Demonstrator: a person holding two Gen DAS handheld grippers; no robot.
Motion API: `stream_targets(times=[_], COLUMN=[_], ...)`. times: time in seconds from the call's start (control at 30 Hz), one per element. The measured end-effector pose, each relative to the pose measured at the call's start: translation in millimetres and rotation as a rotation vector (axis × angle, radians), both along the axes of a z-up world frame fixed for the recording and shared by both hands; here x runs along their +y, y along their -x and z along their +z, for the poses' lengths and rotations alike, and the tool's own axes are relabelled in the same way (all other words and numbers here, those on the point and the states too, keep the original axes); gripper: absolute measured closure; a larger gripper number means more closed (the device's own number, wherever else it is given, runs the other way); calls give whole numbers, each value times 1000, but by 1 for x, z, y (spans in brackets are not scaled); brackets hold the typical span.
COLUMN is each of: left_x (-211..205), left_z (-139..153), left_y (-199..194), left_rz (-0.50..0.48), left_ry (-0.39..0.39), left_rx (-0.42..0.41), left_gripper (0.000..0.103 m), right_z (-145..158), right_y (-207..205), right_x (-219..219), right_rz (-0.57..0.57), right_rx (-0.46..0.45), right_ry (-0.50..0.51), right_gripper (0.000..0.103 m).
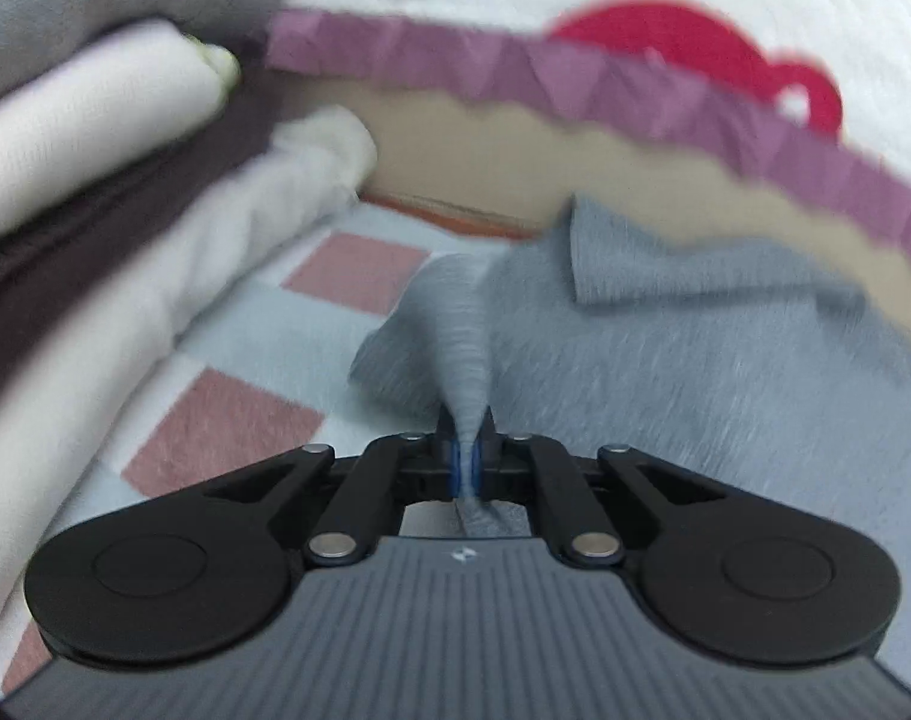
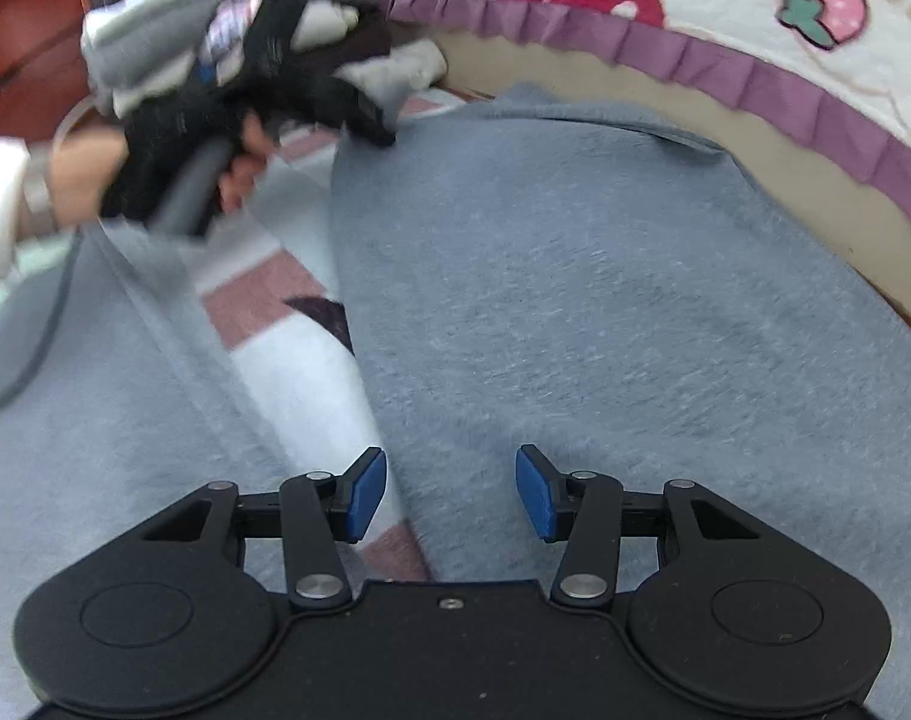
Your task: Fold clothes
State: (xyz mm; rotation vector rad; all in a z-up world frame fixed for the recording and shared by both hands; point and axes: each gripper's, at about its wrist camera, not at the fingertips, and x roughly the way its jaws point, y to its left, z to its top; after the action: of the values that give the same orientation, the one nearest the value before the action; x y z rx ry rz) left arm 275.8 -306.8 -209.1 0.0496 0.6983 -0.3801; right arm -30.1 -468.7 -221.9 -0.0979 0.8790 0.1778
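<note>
A grey-blue fleece garment [image 1: 695, 360] lies spread flat on a checked mat. My left gripper [image 1: 467, 456] is shut on a pinched-up fold at one corner of it; cloth runs between the blue pads. In the right wrist view the same garment [image 2: 575, 300] fills the middle, and the left gripper [image 2: 380, 132] shows at its far left corner, carried by a person's hand [image 2: 77, 180]. My right gripper [image 2: 451, 495] stands open just above the garment's near left edge, with nothing pressed between its blue pads [image 2: 365, 495].
A stack of folded clothes [image 1: 95, 150] in white, dark and grey sits at the left, by the bed. A bed cover with a purple frill [image 1: 515, 72] runs along the far side. The pink-and-white checked mat [image 1: 359, 264] shows left of the garment.
</note>
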Motion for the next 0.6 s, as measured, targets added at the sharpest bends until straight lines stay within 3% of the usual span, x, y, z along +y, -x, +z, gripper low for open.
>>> stream_targets(times=[0.03,0.07,0.1,0.13,0.17,0.27,0.33,0.43,0.47,0.53,0.6], left_x=[3,6,9,12,15,25,40,56,57,53,55], left_z=[11,20,28,35,43,64,69,43,32,11,13], left_y=[4,9,15,20,25,42,50,44,41,37,43], left_rz=[12,18,20,21,21,26,50,91,92,91,122], left_ry=[-1,2,9,16,23,31,46,20,-17,-165,-216], left_rx=[-36,-67,-94,-121,-145,-192,-180,-44,12,93,73], left_gripper=[100,100,100,100,100,100,100,100,99,92,86], right_z=[-1,-1,-1,-1,1,22,36,31,25,14,9], right_y=[1,2,2,1,-1,6,16,22,20,16,16], right_x=[6,10,10,9,6,-7,-14,-15,-14,-9,-7], right_rz=[15,27,30,30,25,-2,-7,27,37,57,57], right_rx=[-26,-60,-65,-60,-54,-78,-104,-81,-58,-13,0], right_ry=[76,152,173,174,172,42,-43,-101,-102,-85,-99], right_gripper=[38,39,49,94,97,98,98,98,98,97,96])
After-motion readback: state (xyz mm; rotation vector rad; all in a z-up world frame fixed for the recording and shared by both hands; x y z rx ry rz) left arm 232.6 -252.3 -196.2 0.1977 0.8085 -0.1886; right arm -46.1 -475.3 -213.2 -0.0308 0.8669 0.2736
